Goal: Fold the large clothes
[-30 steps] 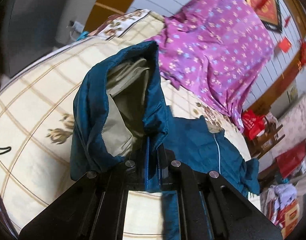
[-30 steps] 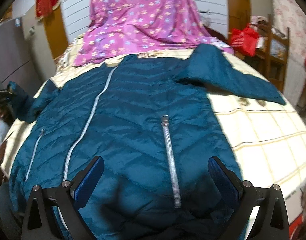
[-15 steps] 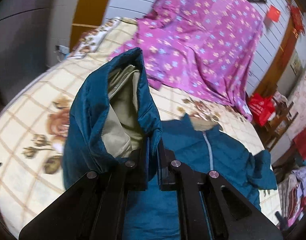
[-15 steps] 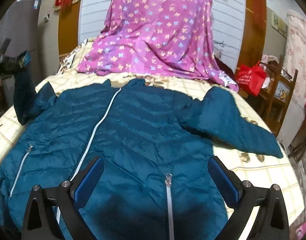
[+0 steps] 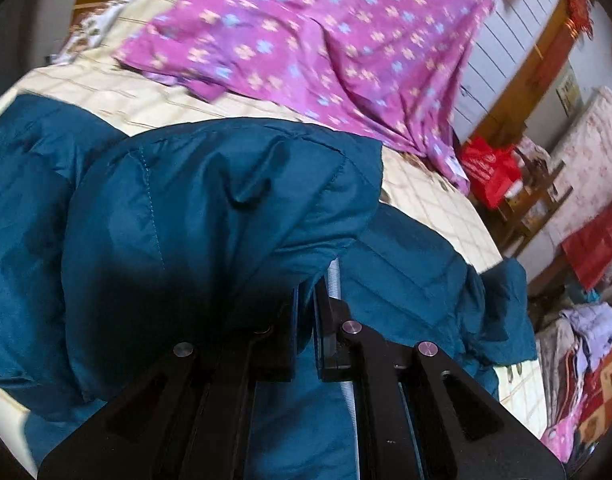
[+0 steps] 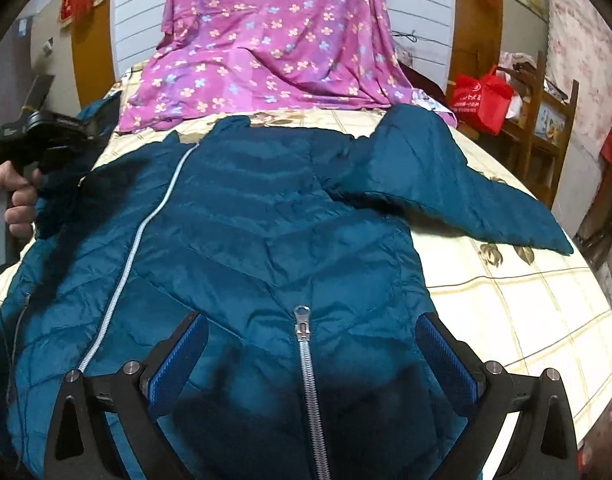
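A teal quilted jacket [image 6: 265, 220] lies front up on the bed, silver zippers showing. Its right sleeve [image 6: 458, 184] stretches out over the sheet. My left gripper [image 5: 304, 300] is shut on the jacket's left sleeve [image 5: 209, 216], which hangs draped over the jacket body. That gripper and the hand holding it show in the right wrist view [image 6: 45, 140] at the bed's left edge. My right gripper [image 6: 312, 356] is open and empty, low over the jacket's hem by a pocket zipper [image 6: 306, 344].
A cream checked bedsheet [image 6: 526, 304] covers the bed. A purple floral cloth [image 6: 273, 40] hangs at the head end. A red bag [image 6: 482, 96] and wooden shelf stand to the right, with clutter on the floor [image 5: 578, 344].
My left gripper has swung the sleeve from beside the bed over onto the jacket body; the sleeve's lining no longer shows. My right gripper has tilted up a little and stays open.
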A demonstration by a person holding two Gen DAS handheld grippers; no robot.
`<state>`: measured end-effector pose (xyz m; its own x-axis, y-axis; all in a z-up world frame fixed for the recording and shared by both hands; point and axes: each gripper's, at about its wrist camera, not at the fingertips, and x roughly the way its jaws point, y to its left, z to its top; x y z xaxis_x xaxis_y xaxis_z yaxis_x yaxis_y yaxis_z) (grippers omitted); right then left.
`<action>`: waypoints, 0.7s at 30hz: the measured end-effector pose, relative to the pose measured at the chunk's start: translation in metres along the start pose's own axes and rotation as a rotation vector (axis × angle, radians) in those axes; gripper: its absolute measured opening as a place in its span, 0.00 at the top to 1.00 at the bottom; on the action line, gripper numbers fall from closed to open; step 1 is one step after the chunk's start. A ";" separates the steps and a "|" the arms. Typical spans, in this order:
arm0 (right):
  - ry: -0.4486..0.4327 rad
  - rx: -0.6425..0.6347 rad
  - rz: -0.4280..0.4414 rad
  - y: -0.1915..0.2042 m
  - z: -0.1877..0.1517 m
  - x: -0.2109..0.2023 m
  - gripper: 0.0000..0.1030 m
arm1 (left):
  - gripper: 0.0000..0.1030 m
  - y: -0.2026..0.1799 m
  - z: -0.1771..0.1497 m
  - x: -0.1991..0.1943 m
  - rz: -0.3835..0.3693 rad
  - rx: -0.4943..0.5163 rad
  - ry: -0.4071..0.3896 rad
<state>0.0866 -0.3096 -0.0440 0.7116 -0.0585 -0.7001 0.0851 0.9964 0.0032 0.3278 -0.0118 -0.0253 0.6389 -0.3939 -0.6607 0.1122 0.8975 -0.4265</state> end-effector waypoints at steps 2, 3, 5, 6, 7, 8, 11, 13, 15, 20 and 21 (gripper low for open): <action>0.001 0.002 -0.003 -0.002 0.001 0.002 0.00 | 0.95 -0.016 -0.003 0.014 -0.024 0.017 0.016; 0.003 0.007 -0.005 -0.002 0.002 0.003 0.00 | 0.95 -0.027 -0.006 0.022 -0.035 0.027 0.027; 0.014 0.022 0.000 -0.006 0.003 0.006 0.00 | 0.95 -0.039 -0.008 0.031 -0.059 0.040 0.043; 0.021 0.030 0.001 -0.007 0.003 0.007 0.00 | 0.95 -0.049 -0.011 0.038 -0.075 0.049 0.050; 0.027 0.038 0.001 -0.009 0.003 0.008 0.00 | 0.95 -0.054 -0.012 0.042 -0.086 0.053 0.056; 0.031 0.047 0.001 -0.011 0.002 0.010 0.00 | 0.95 -0.061 -0.015 0.049 -0.100 0.056 0.065; 0.054 0.077 0.000 -0.020 0.002 0.015 0.00 | 0.95 -0.074 -0.021 0.065 -0.152 0.049 0.097; 0.066 0.106 0.006 -0.025 0.002 0.017 0.00 | 0.95 -0.084 -0.027 0.077 -0.181 0.059 0.121; 0.070 0.121 0.007 -0.028 0.002 0.017 0.00 | 0.95 -0.094 -0.032 0.088 -0.201 0.075 0.142; 0.073 0.111 -0.005 -0.026 0.001 0.017 0.00 | 0.95 -0.107 -0.039 0.096 -0.272 0.086 0.160; 0.073 0.110 -0.009 -0.025 0.001 0.017 0.00 | 0.95 -0.109 -0.039 0.097 -0.274 0.089 0.168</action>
<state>0.0972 -0.3357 -0.0556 0.6584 -0.0584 -0.7504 0.1695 0.9829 0.0722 0.3475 -0.1557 -0.0670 0.4420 -0.6437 -0.6248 0.3337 0.7645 -0.5516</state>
